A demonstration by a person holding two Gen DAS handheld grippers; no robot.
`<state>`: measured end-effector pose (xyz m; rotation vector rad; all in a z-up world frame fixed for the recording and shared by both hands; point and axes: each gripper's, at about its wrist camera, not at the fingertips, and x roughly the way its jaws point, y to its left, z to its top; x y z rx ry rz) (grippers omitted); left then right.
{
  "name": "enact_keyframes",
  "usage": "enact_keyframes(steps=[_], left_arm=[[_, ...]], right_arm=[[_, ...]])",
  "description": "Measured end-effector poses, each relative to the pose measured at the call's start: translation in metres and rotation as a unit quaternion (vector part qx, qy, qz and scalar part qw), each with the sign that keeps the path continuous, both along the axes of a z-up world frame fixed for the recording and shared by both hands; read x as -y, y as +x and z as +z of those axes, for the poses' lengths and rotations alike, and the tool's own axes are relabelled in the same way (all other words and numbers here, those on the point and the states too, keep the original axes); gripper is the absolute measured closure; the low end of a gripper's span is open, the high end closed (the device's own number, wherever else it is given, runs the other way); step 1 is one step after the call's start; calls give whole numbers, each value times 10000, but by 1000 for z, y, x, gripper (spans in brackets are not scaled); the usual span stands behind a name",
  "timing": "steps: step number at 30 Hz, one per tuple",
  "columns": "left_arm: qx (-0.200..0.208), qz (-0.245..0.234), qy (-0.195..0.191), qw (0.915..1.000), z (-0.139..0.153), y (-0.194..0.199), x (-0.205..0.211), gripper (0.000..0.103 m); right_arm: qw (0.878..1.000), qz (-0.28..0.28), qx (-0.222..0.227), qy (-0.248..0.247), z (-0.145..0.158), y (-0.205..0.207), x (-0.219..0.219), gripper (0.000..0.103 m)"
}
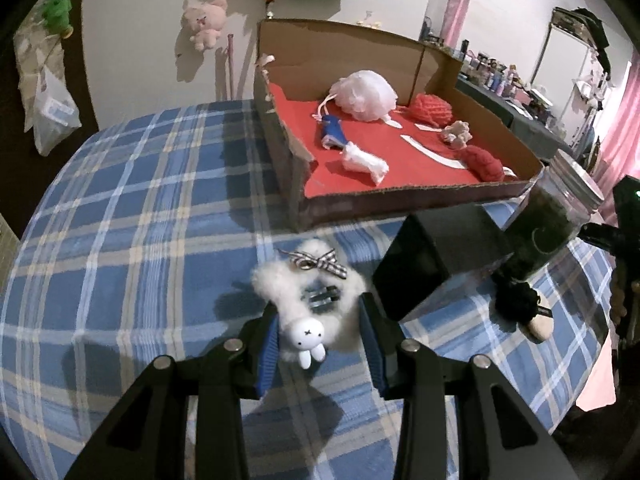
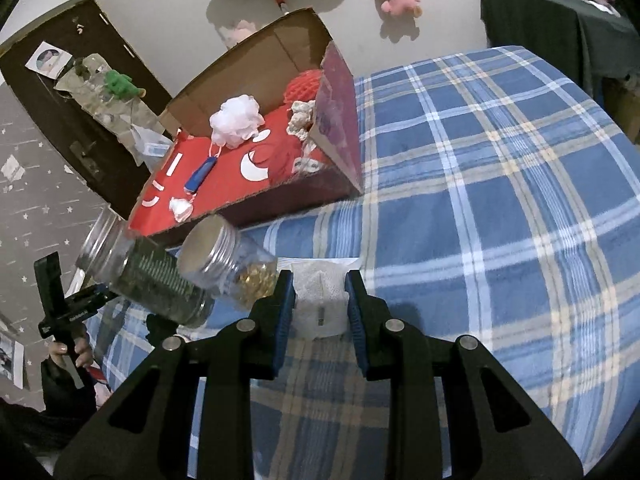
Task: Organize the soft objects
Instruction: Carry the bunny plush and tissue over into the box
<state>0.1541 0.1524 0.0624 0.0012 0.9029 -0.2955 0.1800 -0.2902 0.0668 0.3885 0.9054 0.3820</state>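
Observation:
My left gripper (image 1: 320,308) is shut on a white fluffy hair clip (image 1: 276,280) that has a checked bow and a small white bunny charm (image 1: 306,334). It hangs just above the blue plaid bedspread (image 1: 140,220). My right gripper (image 2: 319,280) is shut on a white woven pad (image 2: 320,300), with both blue pads pressed to its sides. A cardboard box (image 1: 400,202) with a red lining lies ahead of both grippers. Inside it are a white bath pouf (image 1: 366,94), a red yarn ball (image 1: 434,108) and other small soft items. The same box (image 2: 288,196) shows at the upper left in the right wrist view.
A jar of dark green bits (image 1: 552,216), a black box (image 1: 432,256) and a black scrunchie (image 1: 516,300) lie on the bed to the right of my left gripper. In the right wrist view a gold-filled jar (image 2: 228,264) lies beside the green one (image 2: 152,280). Plush toys hang on the wall.

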Motion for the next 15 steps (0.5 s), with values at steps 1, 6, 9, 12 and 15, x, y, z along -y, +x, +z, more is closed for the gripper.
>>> enact_keyframes(steps=[1, 6, 9, 12, 15], left_arm=[[3, -17, 24, 10000, 1, 2, 0, 63], [53, -214, 161, 9996, 7, 8, 1, 64], [96, -328, 204, 9992, 12, 11, 2, 63], [169, -388, 319, 9986, 17, 15, 3, 63], [256, -458, 390, 9979, 22, 19, 4, 64]], right_arm=[[10000, 4, -12, 6, 0, 2, 1, 78], [9996, 175, -209, 73, -2, 17, 3, 78], [9990, 274, -334, 106, -2, 25, 3, 78], [9985, 353, -400, 137, 2, 32, 5, 78], [9980, 456, -428, 111, 7, 37, 4, 78]])
